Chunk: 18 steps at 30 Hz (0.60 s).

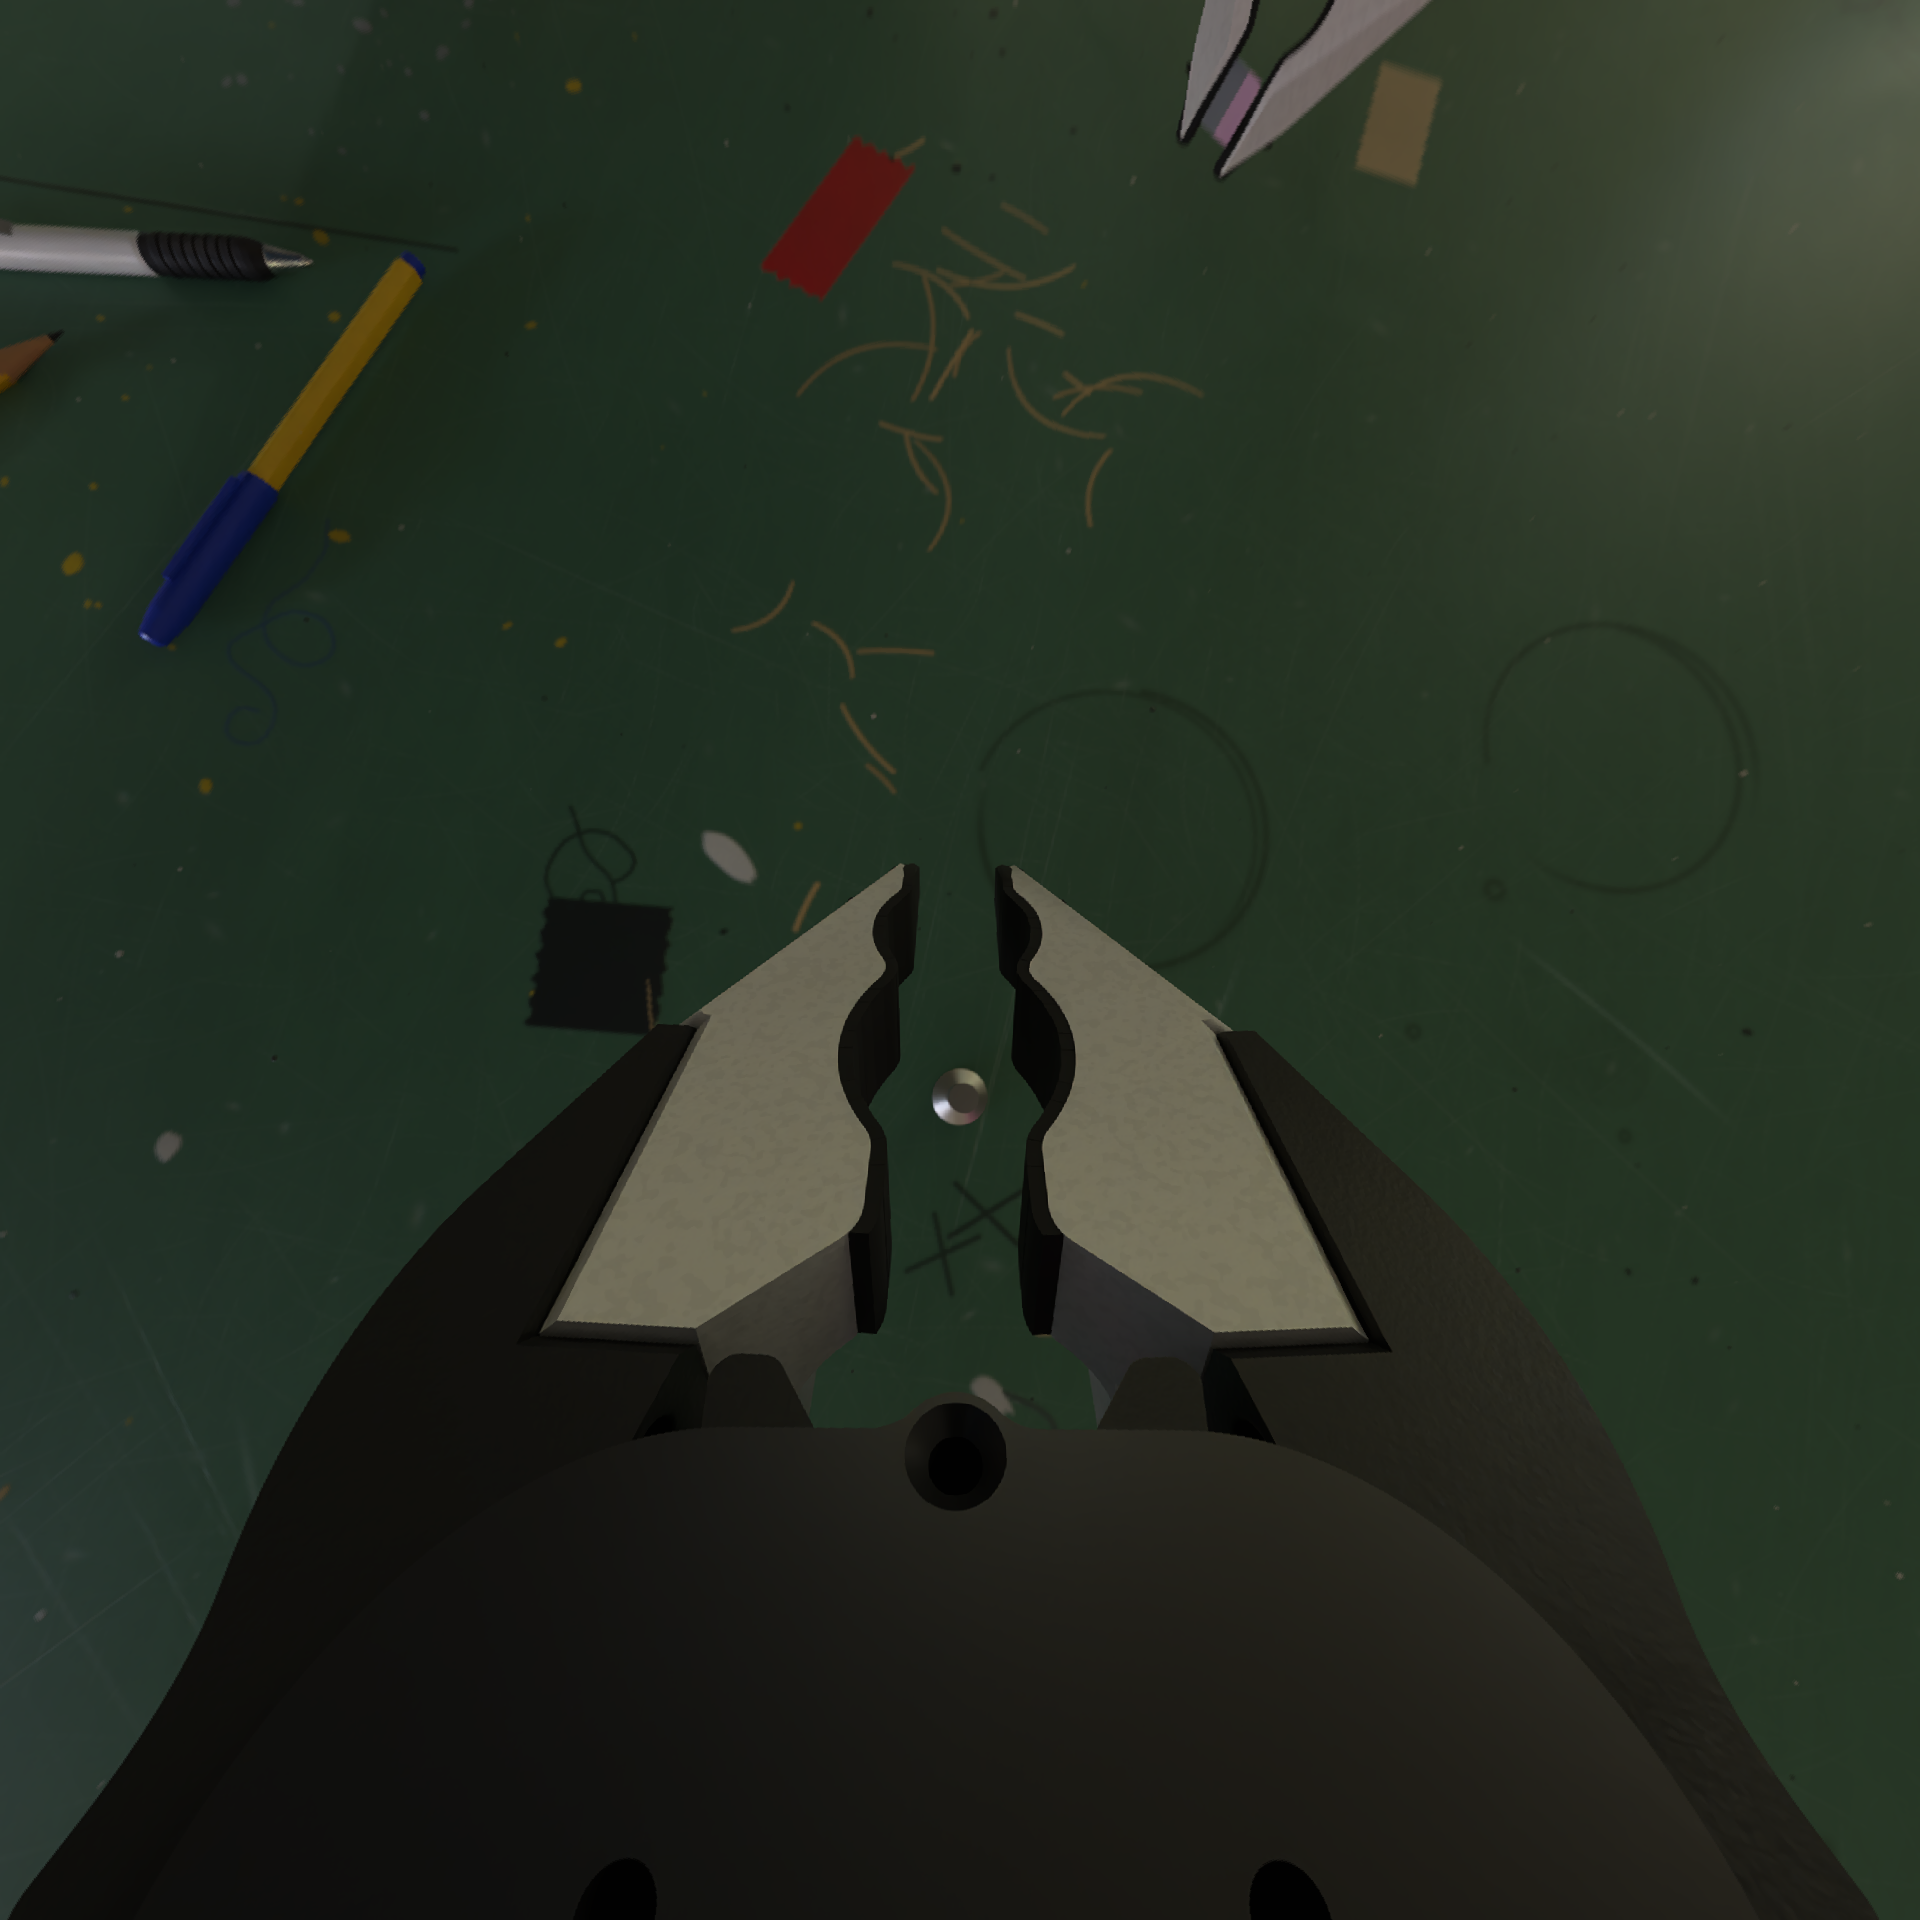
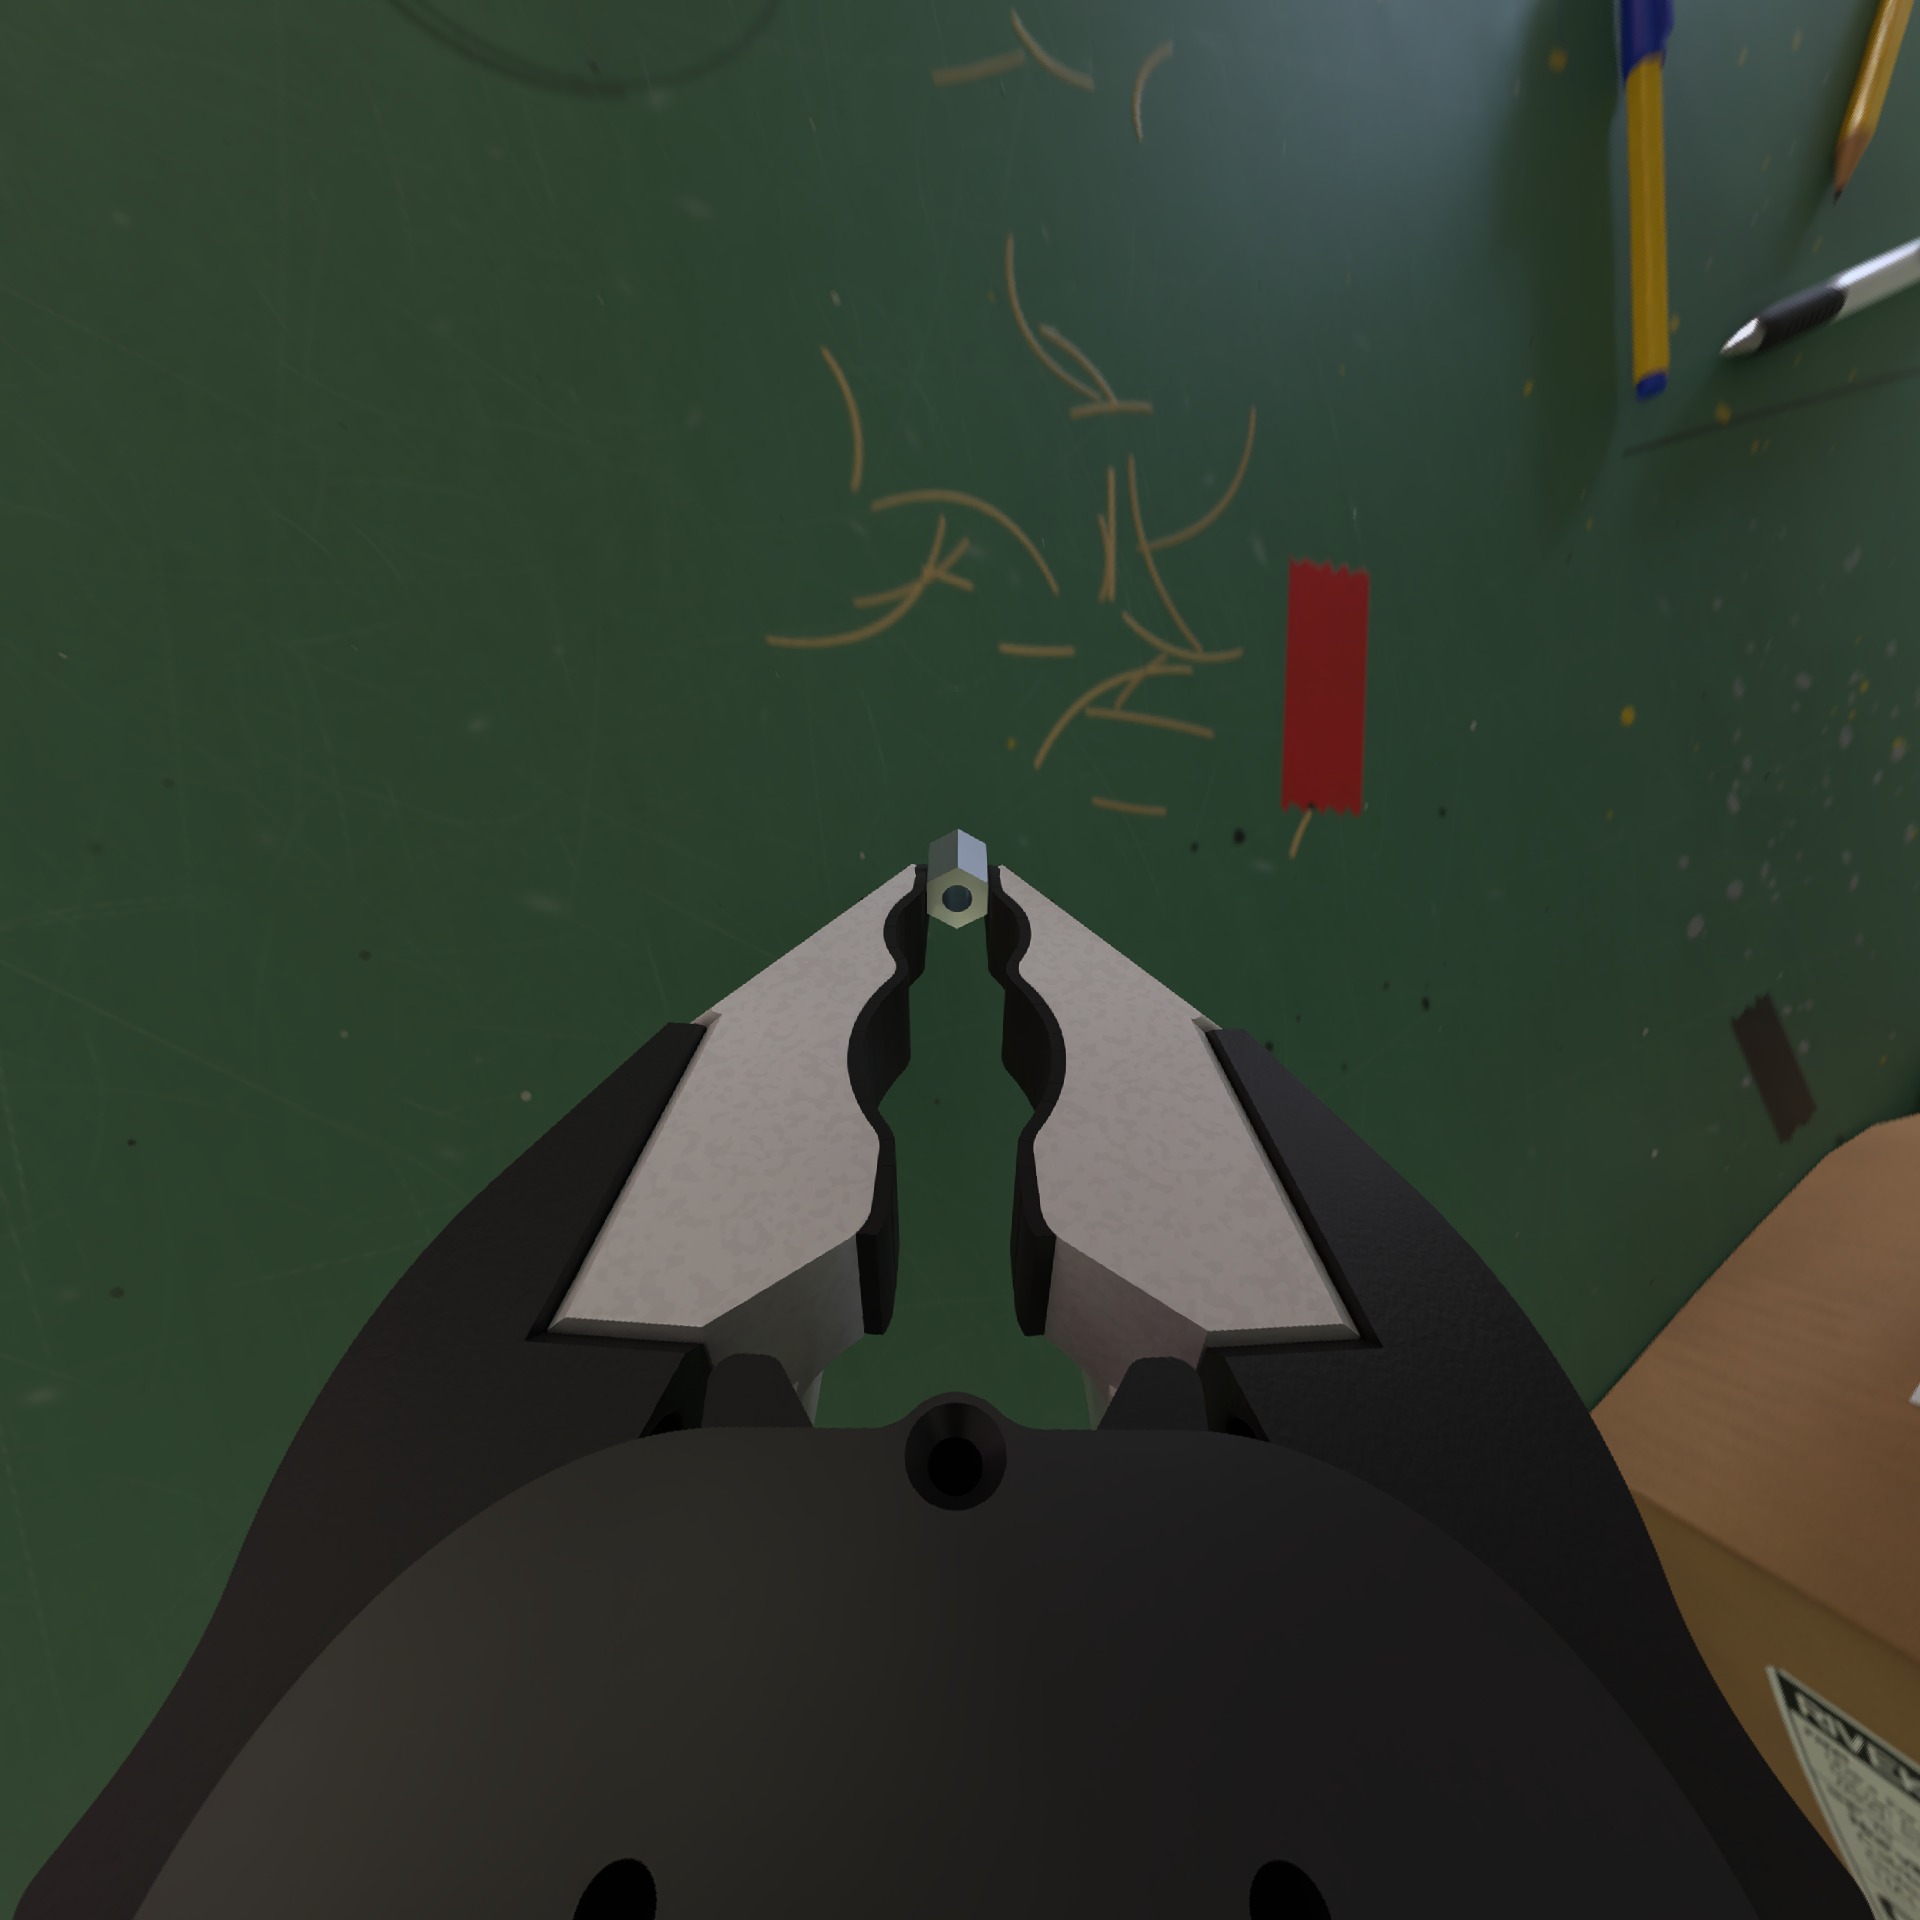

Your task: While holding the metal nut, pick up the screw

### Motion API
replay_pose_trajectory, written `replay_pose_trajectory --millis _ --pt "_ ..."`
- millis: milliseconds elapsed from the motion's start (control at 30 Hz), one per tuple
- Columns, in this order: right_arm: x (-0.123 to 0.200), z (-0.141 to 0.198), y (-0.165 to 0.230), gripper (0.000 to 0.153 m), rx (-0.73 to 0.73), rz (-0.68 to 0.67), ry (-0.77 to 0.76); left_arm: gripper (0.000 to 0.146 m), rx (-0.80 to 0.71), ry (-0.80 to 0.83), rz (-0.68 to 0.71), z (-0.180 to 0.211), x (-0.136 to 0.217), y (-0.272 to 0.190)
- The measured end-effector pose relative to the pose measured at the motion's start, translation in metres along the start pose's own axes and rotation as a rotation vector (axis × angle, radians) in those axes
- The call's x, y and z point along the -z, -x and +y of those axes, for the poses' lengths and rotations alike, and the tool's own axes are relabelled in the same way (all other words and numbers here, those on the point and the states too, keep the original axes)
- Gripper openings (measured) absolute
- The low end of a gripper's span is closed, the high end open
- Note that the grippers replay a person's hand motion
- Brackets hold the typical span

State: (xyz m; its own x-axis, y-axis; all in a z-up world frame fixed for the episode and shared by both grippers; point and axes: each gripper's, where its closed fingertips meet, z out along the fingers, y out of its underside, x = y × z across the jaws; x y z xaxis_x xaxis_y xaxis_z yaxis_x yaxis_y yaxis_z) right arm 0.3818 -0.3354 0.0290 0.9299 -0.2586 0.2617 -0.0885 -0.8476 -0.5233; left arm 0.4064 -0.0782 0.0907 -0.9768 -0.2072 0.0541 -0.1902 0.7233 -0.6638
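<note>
We see our left gripper (image 1: 956, 883) pointing down at the mat, its jaws parted with a narrow gap at the tips and nothing touching the pads. Our right gripper (image 2: 957, 881) also points down, its fingertips (image 2: 914, 894) pinched tight, with a wider gap behind them.

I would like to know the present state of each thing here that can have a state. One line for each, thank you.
left gripper: open, fingers on either side of the screw, not touching it.
screw: on the green mat, seen head-on, not gripped.
right gripper: shut on the metal nut at the fingertips.
metal nut: held, its hole facing the camera.
blue and yellow pen: capped, lying flat.
cardboard box: closed as far as visible.
</note>
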Motion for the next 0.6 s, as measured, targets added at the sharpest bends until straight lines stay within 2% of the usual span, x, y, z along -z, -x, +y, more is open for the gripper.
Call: replay_pose_trajectory --millis 200,600 --pt "-0.012 0.015 -0.004 0.010 -0.042 -0.012 0.073 0.015 0.001 0.052 -0.019 0.009 -0.004 0.003" --pt "-0.017 0.014 -0.011 0.010 -0.054 0.005 0.062 0.018 0.050 0.118 -0.109 0.031 0.009 0.027"
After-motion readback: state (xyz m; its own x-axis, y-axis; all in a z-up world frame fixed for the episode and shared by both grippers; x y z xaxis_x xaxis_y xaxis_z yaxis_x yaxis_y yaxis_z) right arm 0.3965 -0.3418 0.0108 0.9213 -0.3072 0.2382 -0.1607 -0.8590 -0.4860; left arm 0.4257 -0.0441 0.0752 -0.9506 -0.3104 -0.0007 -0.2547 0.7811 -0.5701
